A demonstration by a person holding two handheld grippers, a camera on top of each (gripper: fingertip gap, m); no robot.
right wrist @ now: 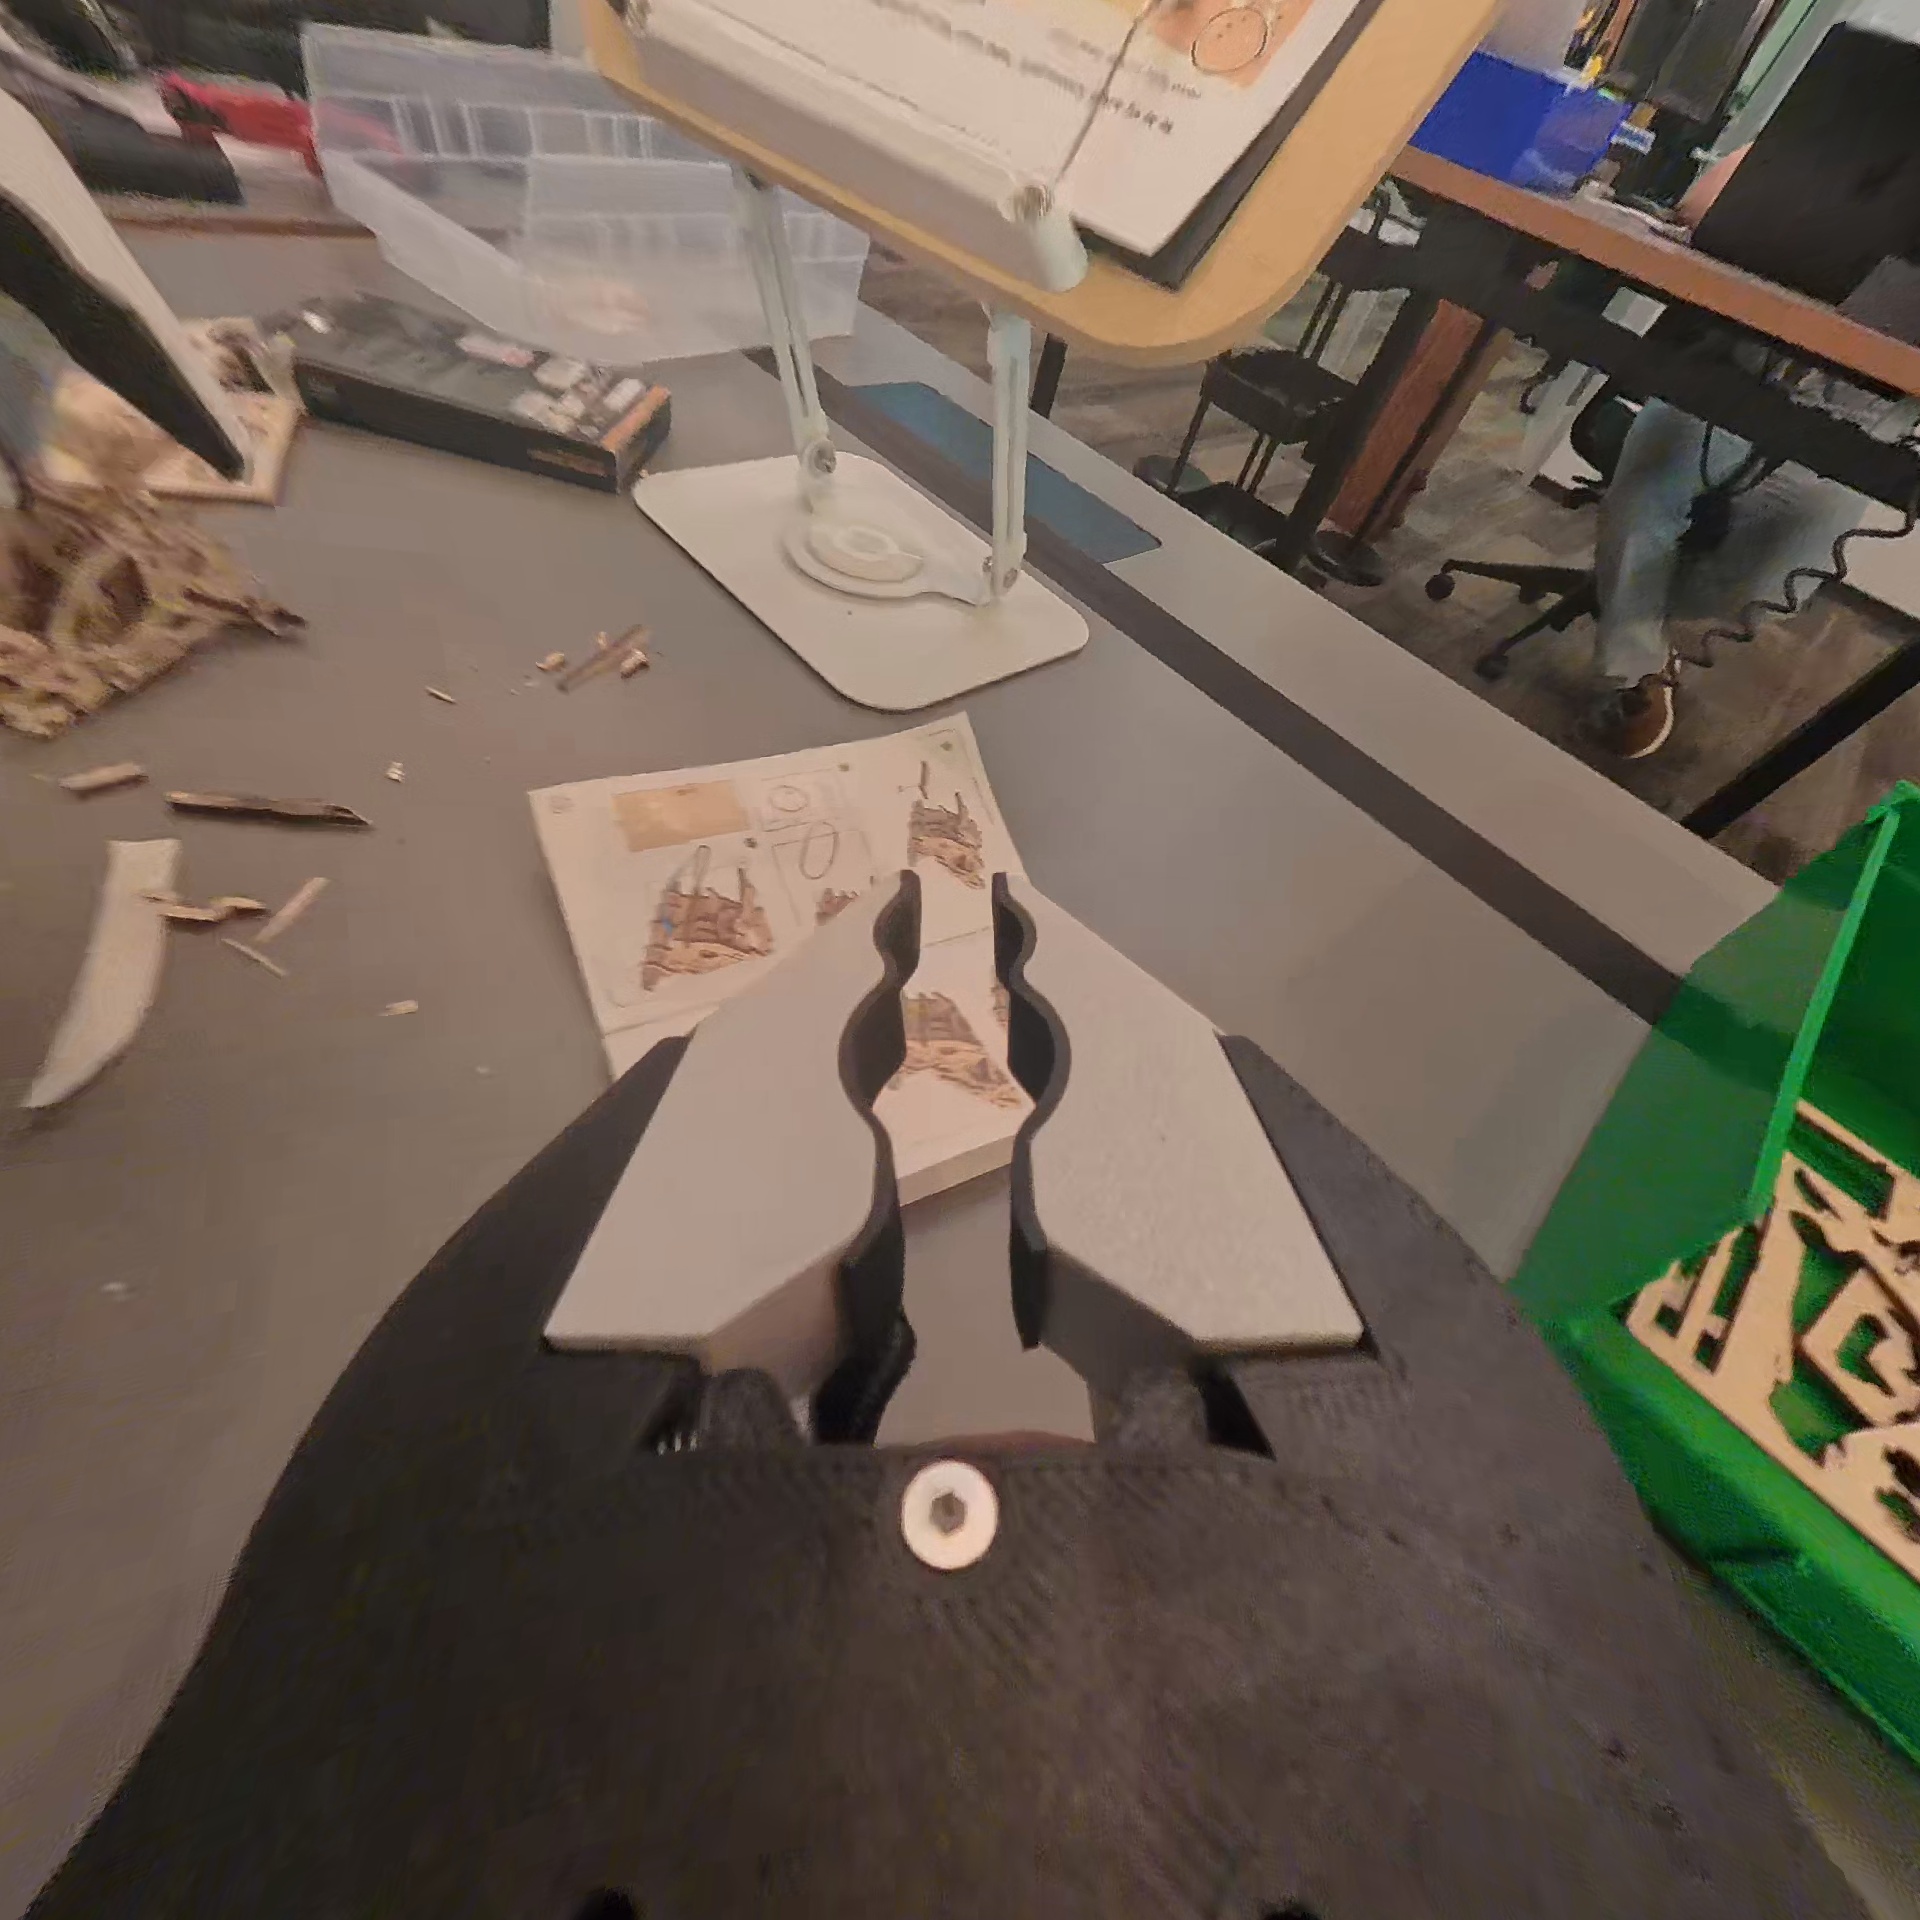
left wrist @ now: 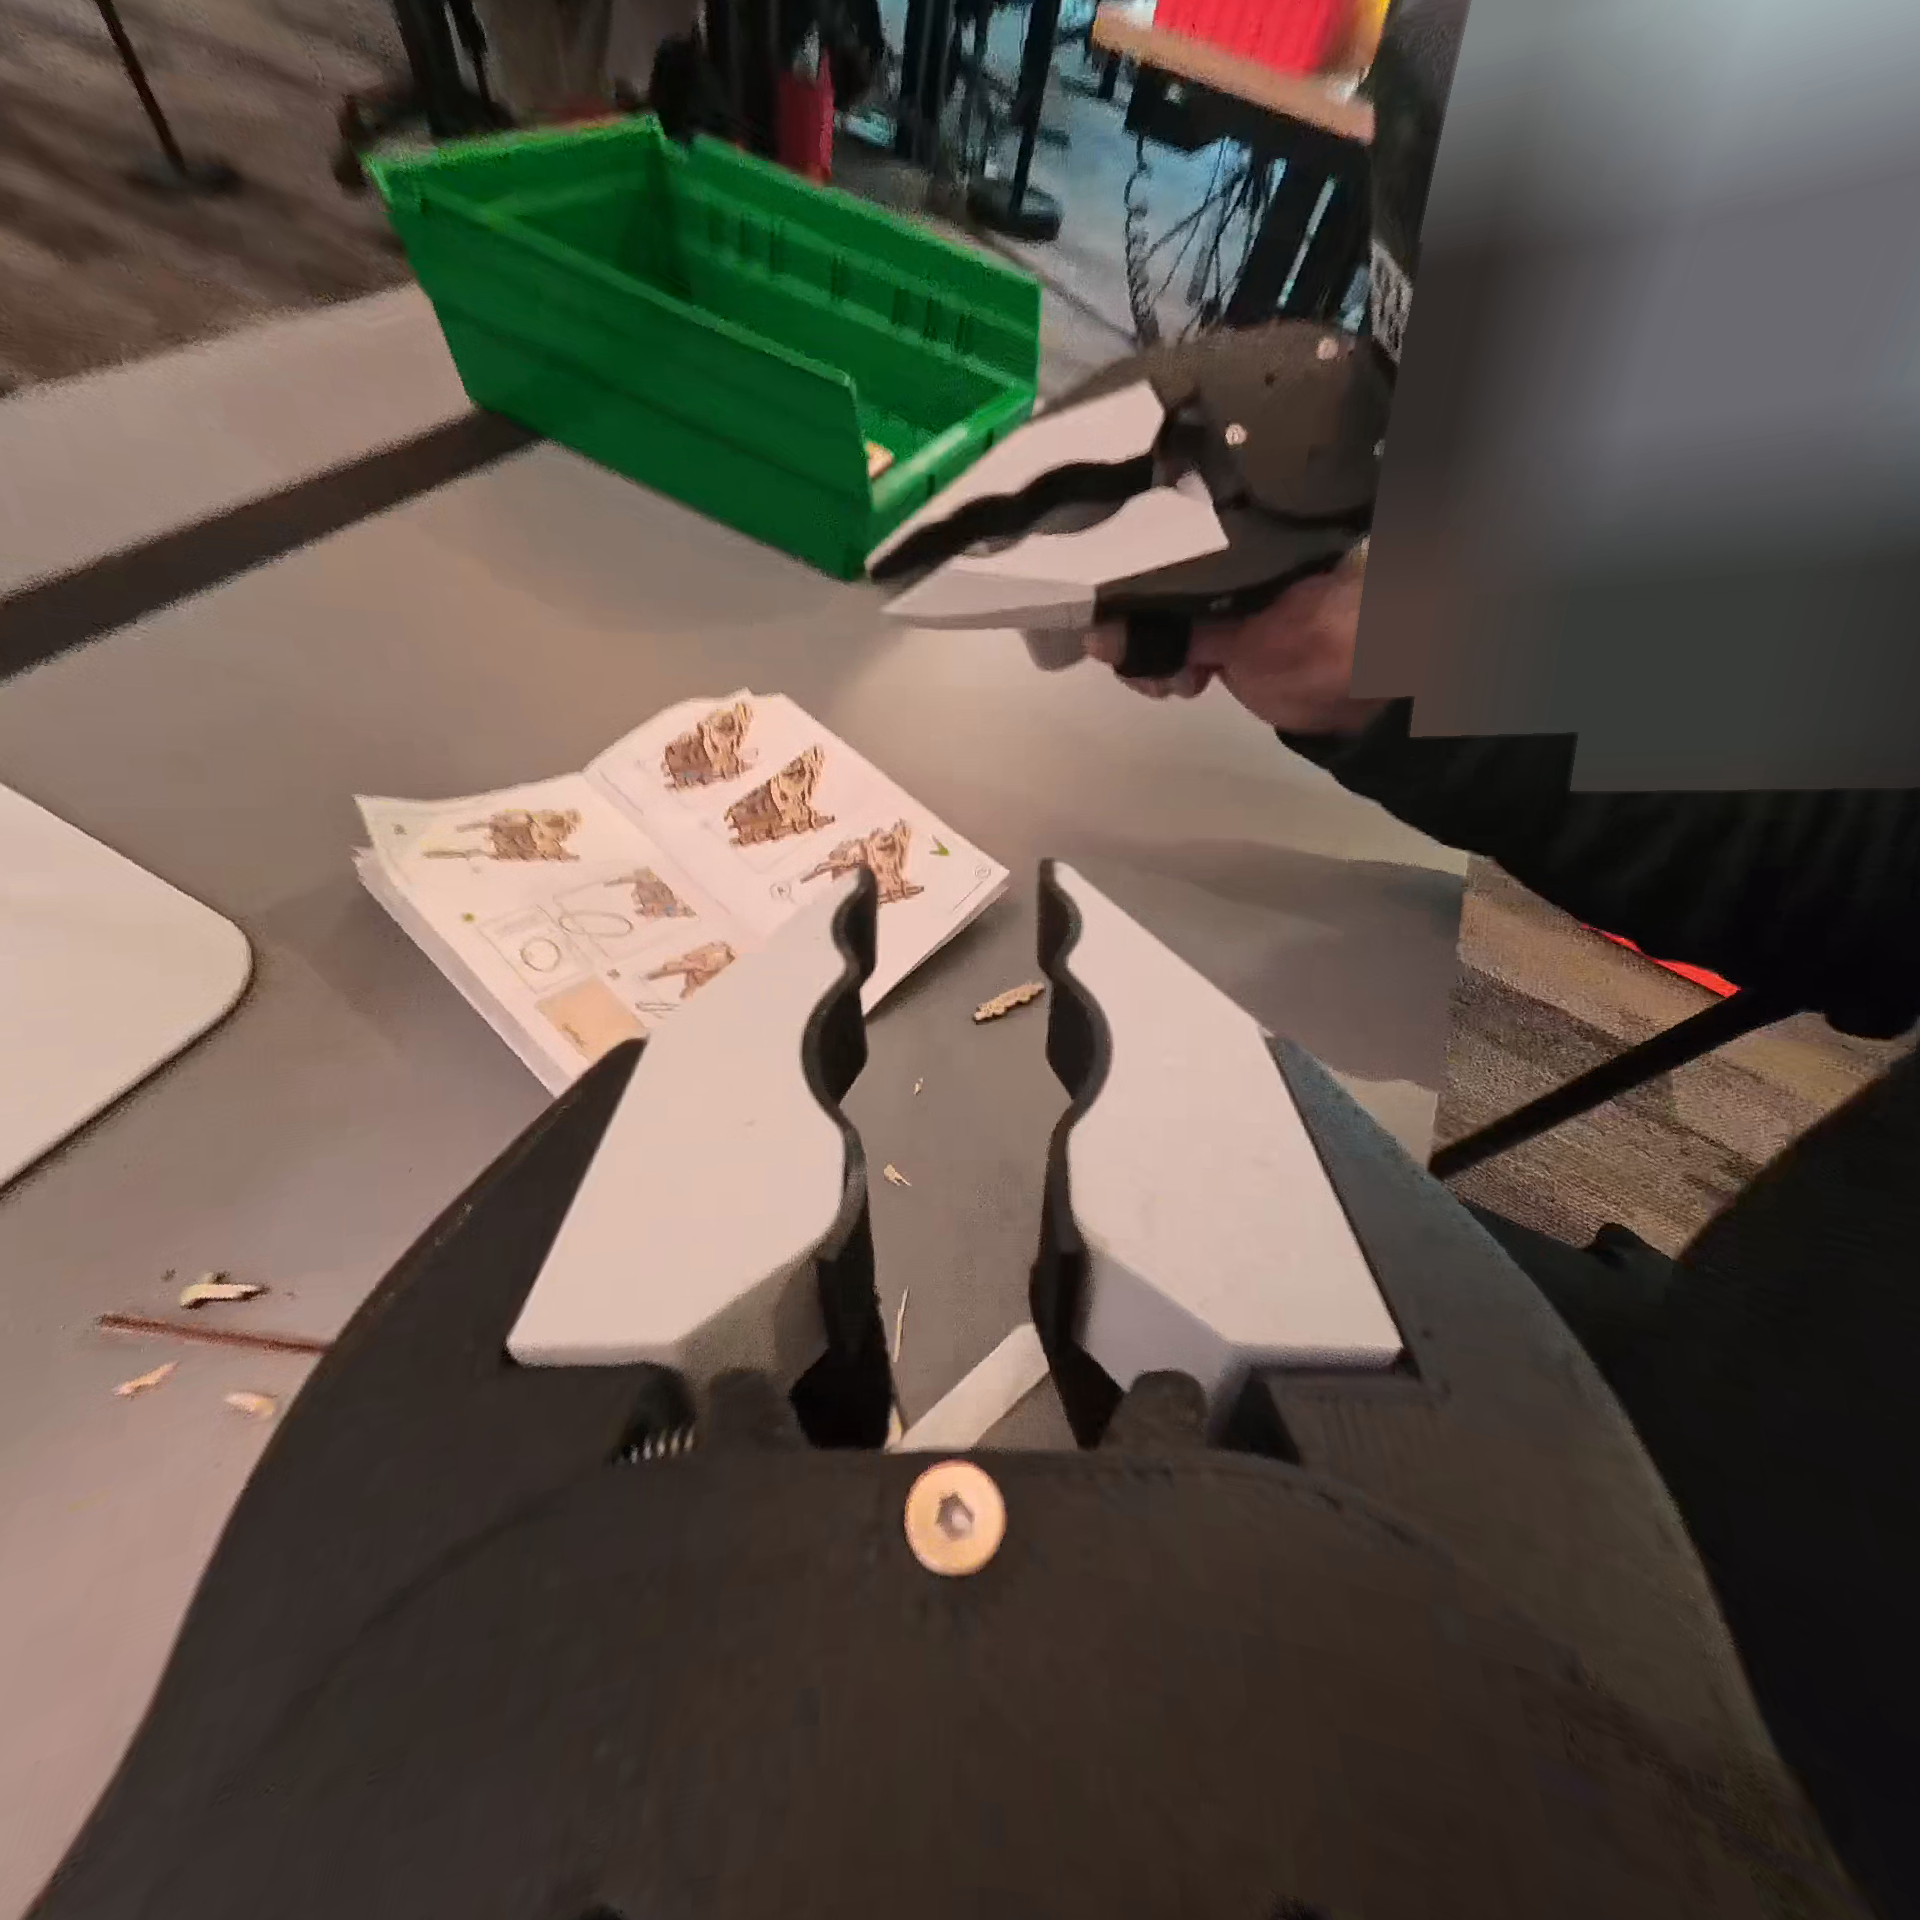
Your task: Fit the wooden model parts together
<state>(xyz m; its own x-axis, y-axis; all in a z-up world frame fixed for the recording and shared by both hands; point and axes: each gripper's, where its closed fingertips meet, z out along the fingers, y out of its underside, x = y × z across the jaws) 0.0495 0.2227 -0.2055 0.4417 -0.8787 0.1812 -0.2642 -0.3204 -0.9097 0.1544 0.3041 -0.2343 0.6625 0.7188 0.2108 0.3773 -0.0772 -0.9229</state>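
Both the left gripper point(left wrist: 956, 904) and right gripper point(right wrist: 956, 904) are held apart and empty over the open paper instruction booklet point(right wrist: 727, 862), presumably for consulting; the green plastic bin point(right wrist: 1714, 1091) of cut wooden sheets point(right wrist: 1787, 1340) is kept at three o'clock.

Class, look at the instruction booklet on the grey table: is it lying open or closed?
Open. The instruction booklet lies flat on the table, two facing pages of drawings spread either side of a centre fold.

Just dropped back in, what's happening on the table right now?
Neither tool is holding anything. The left gripper and right gripper are both open, hovering over the open instruction booklet on the grey table. A small wooden piece lies beside the booklet, near the left fingers. The partly built wooden model sits apart, and cut-out wooden sheets are in the green bin.
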